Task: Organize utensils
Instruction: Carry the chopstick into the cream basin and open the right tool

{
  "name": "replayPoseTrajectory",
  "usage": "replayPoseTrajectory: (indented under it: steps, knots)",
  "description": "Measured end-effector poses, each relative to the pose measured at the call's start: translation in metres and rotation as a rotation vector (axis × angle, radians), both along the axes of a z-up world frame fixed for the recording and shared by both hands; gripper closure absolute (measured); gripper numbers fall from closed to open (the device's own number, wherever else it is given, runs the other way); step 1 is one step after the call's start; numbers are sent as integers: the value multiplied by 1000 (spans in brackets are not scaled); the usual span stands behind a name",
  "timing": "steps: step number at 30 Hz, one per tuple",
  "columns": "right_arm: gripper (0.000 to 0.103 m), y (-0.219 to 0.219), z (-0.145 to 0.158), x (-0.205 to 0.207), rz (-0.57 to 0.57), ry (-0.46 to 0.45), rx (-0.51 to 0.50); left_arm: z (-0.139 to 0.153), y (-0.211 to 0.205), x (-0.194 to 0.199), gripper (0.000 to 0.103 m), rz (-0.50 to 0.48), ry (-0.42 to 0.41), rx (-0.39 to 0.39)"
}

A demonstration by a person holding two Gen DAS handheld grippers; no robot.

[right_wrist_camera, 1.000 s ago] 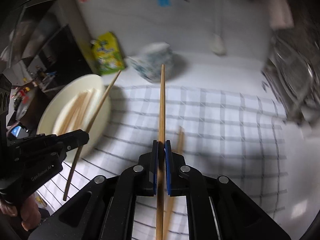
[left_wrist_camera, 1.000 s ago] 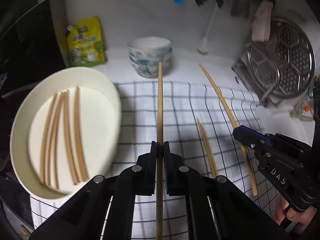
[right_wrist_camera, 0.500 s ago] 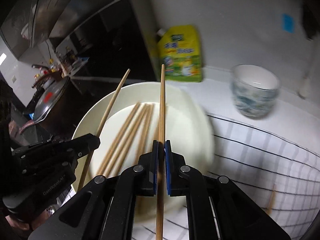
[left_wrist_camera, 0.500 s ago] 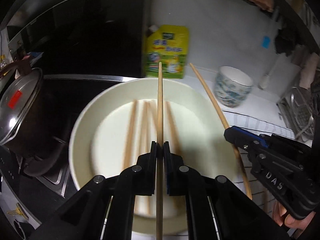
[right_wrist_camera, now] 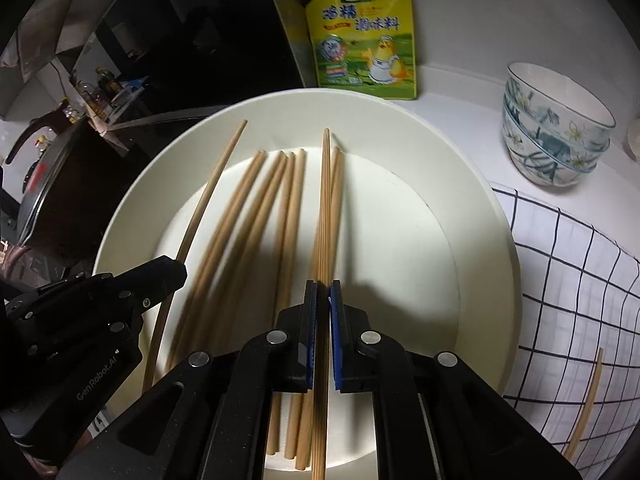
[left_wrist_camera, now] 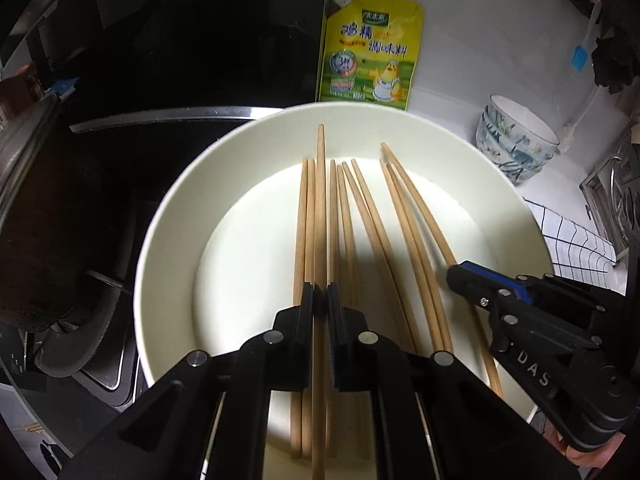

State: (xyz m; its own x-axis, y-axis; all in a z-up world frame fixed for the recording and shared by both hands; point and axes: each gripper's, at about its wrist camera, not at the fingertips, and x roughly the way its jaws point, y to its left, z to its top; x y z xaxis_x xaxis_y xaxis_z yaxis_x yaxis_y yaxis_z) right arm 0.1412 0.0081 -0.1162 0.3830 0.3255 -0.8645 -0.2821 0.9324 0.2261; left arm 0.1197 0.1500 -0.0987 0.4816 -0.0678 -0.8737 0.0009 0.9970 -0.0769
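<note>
A big cream plate (left_wrist_camera: 168, 240) (right_wrist_camera: 472, 184) holds several wooden chopsticks (left_wrist_camera: 372, 216) (right_wrist_camera: 256, 208) lying side by side. My left gripper (left_wrist_camera: 320, 296) is shut on a chopstick (left_wrist_camera: 320, 200) and holds it low over the plate, pointing away. My right gripper (right_wrist_camera: 323, 292) is shut on another chopstick (right_wrist_camera: 325, 200), also low over the plate, just right of the left one. Each gripper shows in the other's view: the right one (left_wrist_camera: 460, 276) and the left one (right_wrist_camera: 176, 272). One more chopstick (right_wrist_camera: 588, 396) lies on the checked cloth.
A yellow seasoning pouch (left_wrist_camera: 372, 52) leans on the wall behind the plate. Stacked patterned bowls (right_wrist_camera: 556, 136) stand to the right. A white checked cloth (right_wrist_camera: 572, 280) covers the counter on the right. A dark stove with a pot (left_wrist_camera: 36, 200) is on the left.
Both grippers have swung left from over the checked cloth to over the plate and come down close to the chopsticks lying in it, each still holding its chopstick.
</note>
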Motion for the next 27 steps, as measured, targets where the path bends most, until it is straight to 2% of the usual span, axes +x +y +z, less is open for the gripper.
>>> replayPoseTrajectory:
  steps: [5, 7, 9, 11, 13, 15, 27]
  knots:
    - [96, -4, 1, -3, -18, -4, -8, -2, 0, 0, 95, -7, 4, -5]
    - [90, -6, 6, -6, -27, -20, -8, -2, 1, 1, 95, -1, 9, -7]
    - [88, -7, 10, -7, -31, -37, -9, 0, 4, -1, 94, 12, 8, -12]
    - [88, -10, 16, -10, -34, -52, -1, 2, 7, -2, 86, 23, 5, -11]
    - [85, -11, 21, -14, -35, -62, 2, 5, 11, -6, 59, 42, 4, -5]
    - [83, -11, 25, -19, -33, -72, 2, 10, 15, -12, 45, 61, -18, -3]
    - [81, -21, 48, -53, -29, -115, 8, 37, 12, -40, 44, 62, -71, 11]
